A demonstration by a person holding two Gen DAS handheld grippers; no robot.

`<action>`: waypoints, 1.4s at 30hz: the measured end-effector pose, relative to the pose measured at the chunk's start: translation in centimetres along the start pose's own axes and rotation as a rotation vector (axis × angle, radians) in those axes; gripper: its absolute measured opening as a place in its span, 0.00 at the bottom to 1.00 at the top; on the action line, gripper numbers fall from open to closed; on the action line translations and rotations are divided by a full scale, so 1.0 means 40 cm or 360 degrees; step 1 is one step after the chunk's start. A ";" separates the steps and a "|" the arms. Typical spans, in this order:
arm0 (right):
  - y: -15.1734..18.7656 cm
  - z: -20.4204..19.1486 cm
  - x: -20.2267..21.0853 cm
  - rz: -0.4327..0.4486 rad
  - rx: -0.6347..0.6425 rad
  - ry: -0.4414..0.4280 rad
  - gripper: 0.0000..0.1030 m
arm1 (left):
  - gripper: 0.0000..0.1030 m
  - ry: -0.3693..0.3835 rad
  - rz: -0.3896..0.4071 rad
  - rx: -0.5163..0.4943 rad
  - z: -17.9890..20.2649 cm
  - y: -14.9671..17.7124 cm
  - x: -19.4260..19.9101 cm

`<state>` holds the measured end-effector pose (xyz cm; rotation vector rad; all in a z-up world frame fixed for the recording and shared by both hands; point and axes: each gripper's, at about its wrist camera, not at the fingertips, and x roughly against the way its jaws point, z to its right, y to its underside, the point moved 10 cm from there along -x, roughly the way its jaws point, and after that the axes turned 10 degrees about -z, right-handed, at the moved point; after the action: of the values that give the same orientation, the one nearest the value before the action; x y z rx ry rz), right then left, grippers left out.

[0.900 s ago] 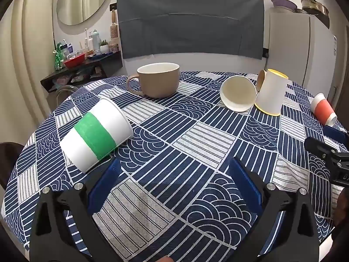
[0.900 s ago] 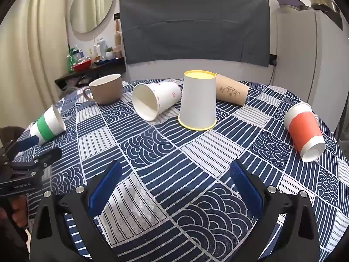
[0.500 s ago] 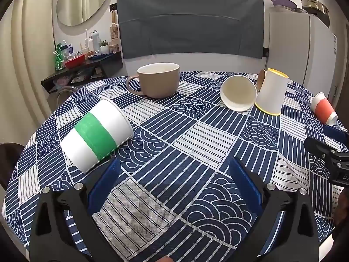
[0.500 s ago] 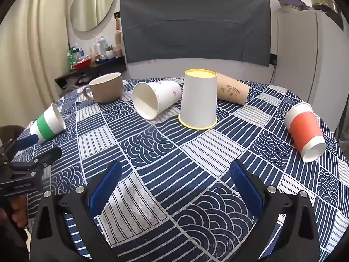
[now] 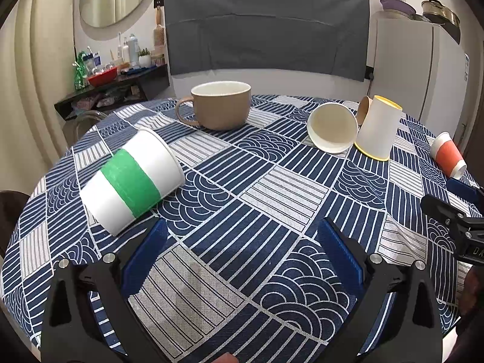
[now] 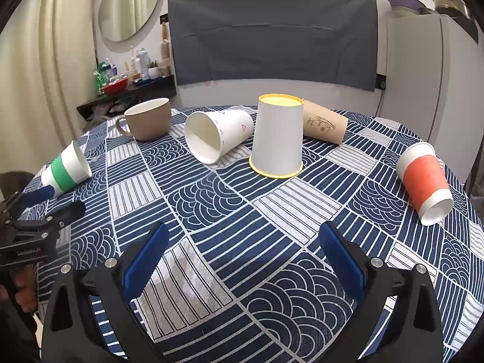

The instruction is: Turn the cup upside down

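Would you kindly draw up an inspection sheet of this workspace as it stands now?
Surface: round table under a blue and white patterned cloth.
Job's things: yellow-rimmed cup already upside down; green-band cup, heart cup, brown paper cup and orange cup on their sides; mug upright.
Clutter: nothing seen.
Grippers: left gripper and right gripper both open, empty, above the cloth.
Cables: one at the wall socket.
Surroundings: covered screen, mirror, shelf of bottles, fridge with pots on top.
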<state>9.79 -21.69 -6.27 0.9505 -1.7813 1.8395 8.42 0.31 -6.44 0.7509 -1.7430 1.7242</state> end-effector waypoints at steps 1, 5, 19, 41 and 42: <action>0.000 0.000 0.000 0.0000 0.0000 0.0000 0.92 | 0.95 0.0026 -0.0035 0.0017 -0.003 0.001 -0.010; 0.000 -0.001 -0.001 -0.0002 0.0000 -0.0004 0.92 | 0.95 0.0089 -0.0103 0.0116 -0.029 0.001 -0.029; 0.003 -0.008 -0.004 -0.0029 0.0023 -0.0031 0.92 | 0.95 -0.0207 -0.0162 0.0119 -0.211 -0.022 0.006; 0.006 0.000 -0.023 -0.0092 -0.0012 -0.0026 0.92 | 0.95 -0.0270 -0.0274 -0.0226 -0.306 -0.063 -0.059; 0.007 0.001 -0.024 -0.0095 -0.0015 -0.0028 0.92 | 0.95 -0.0253 -0.0280 -0.0229 -0.301 -0.061 -0.065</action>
<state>10.27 -21.58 -7.16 1.0081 -1.7512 1.7900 12.10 12.31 -6.58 0.9683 -1.8238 1.4402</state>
